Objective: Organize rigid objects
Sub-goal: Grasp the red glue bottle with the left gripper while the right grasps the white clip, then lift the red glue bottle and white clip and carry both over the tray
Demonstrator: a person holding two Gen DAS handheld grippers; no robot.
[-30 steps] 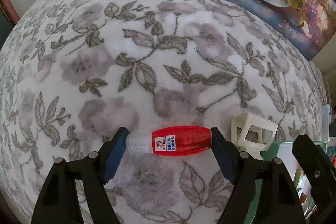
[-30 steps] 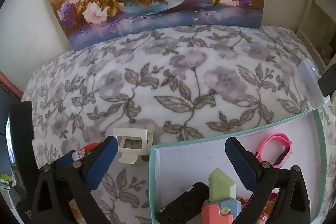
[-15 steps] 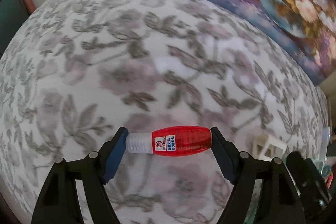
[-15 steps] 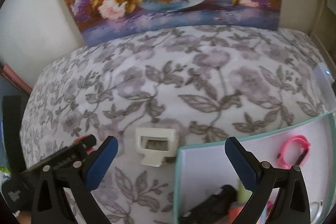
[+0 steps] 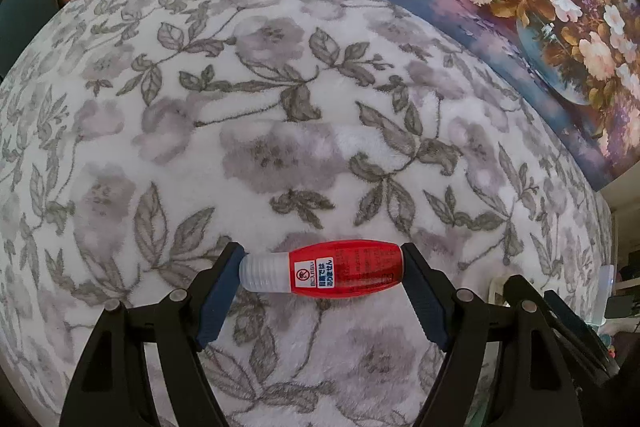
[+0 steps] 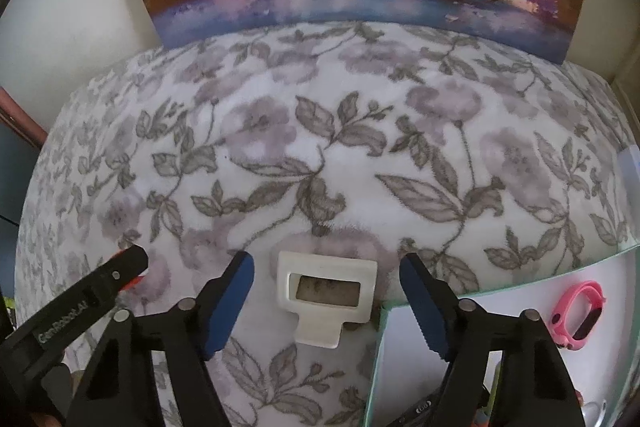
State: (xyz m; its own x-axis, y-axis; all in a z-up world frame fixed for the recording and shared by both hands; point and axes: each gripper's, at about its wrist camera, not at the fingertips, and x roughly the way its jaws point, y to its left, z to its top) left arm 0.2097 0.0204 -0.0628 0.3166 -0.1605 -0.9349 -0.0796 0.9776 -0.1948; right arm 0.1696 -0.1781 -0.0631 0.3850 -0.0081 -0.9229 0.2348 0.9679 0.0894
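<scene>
Glue bottle sits pinched end to end in the left tool. Right tool is closing around the white clip, not touching it, just left of the tray.

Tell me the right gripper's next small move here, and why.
Probably finish closing on the white plastic piece. It lies on the floral blanket between the right gripper's closing jaws, which do not yet touch it. The left gripper already holds the red bottle, and the tray sits alongside.
</scene>
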